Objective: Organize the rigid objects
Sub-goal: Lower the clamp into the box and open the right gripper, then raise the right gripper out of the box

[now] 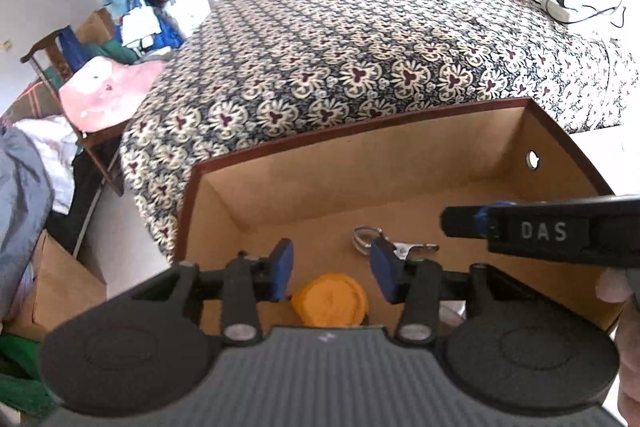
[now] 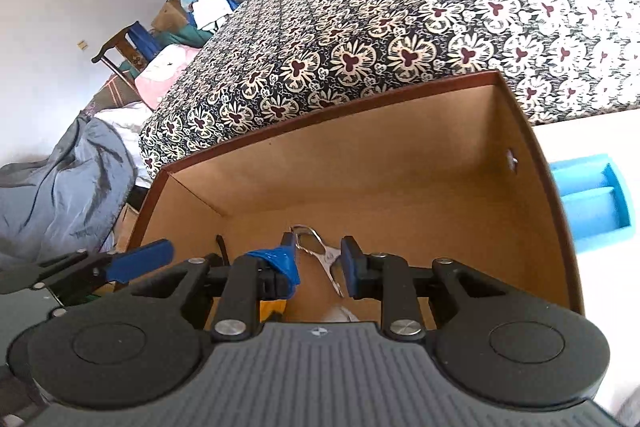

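- Blue-padded left gripper point(image 1: 331, 269) hangs over the cardboard box point(image 1: 360, 163), jaws apart and released, gripping nothing; the orange round lid point(image 1: 330, 301) lies on the box floor under the gap, partly cut off by the gripper body.
- Right gripper point(image 2: 316, 263) also points down into the box, jaws parted, nothing pinched; crumpled blue tape point(image 2: 280, 261) clings to its left finger.
- Small metal tongs point(image 2: 320, 251) rest loose on the box floor between and beyond those fingers, arms slightly spread, untouched.
- Something yellow point(image 2: 272, 307) and a white scrap point(image 2: 340, 313) peek out below, too hidden to name.
- Beyond, the patterned bedspread point(image 1: 360, 39); right of the box, a blue tray point(image 2: 592, 203).
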The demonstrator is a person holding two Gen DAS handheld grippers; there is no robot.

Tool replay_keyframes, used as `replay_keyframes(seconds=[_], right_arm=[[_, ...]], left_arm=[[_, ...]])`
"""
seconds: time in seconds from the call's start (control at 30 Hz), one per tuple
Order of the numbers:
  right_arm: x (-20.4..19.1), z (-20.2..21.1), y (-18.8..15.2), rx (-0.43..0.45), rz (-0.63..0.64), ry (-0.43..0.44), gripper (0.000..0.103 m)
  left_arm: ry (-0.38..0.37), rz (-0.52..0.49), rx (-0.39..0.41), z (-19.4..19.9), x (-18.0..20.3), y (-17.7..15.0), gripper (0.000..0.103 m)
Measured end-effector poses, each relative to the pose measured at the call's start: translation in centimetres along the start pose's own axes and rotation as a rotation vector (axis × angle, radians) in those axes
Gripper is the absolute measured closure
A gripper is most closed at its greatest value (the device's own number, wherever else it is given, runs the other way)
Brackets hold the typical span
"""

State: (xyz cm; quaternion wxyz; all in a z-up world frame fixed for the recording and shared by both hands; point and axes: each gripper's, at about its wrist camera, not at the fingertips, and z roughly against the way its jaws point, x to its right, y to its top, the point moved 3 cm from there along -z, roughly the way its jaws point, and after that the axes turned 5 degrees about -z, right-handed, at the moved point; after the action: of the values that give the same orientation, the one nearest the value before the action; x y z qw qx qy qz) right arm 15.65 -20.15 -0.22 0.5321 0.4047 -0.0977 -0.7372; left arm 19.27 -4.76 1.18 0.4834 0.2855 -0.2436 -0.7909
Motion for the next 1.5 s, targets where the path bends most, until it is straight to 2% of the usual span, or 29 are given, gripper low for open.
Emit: replay_keyframes(seconds=[0.17, 0.47, 0.67, 0.9, 1.3, 1.4, 1.5], right_arm=[[-0.4, 1.5, -1.4, 0.035, 0.022, -0.034, 0.095], [-0.4, 4.0, -3.6, 0.087, 0.013, -0.045, 0.093], [-0.8, 5.2, -4.8, 0.104, 0.053, -0.070, 0.092], [-0.6, 6.5, -5.8, 0.143, 0.038, -0.074, 0.090], [-1.0, 8.1, -8.1, 0.189, 0.041, -0.062, 0.087], [-1.0, 8.6, -8.5, 0.185, 0.036, -0.024, 0.087], [-1.2, 9.0, -9.2, 0.206, 0.070, -0.041, 0.087]], left_arm=[[0.023, 0.033, 0.010, 1.3, -0.4, -1.0, 0.044], [0.074, 0.052, 0.036, 3.7, -0.4, -2.7, 0.040], [0.075, 0.064, 0.050, 5.1, -0.1, -3.5, 0.039], [0.078, 0.082, 0.053, 6.5, 0.1, -4.7, 0.039], [0.085, 0.099, 0.053, 8.7, 0.1, -7.4, 0.037], [0.080, 0.103, 0.046, 9.0, 0.3, -7.9, 0.037], [0.075, 0.100, 0.041, 9.2, 0.6, -8.3, 0.037]])
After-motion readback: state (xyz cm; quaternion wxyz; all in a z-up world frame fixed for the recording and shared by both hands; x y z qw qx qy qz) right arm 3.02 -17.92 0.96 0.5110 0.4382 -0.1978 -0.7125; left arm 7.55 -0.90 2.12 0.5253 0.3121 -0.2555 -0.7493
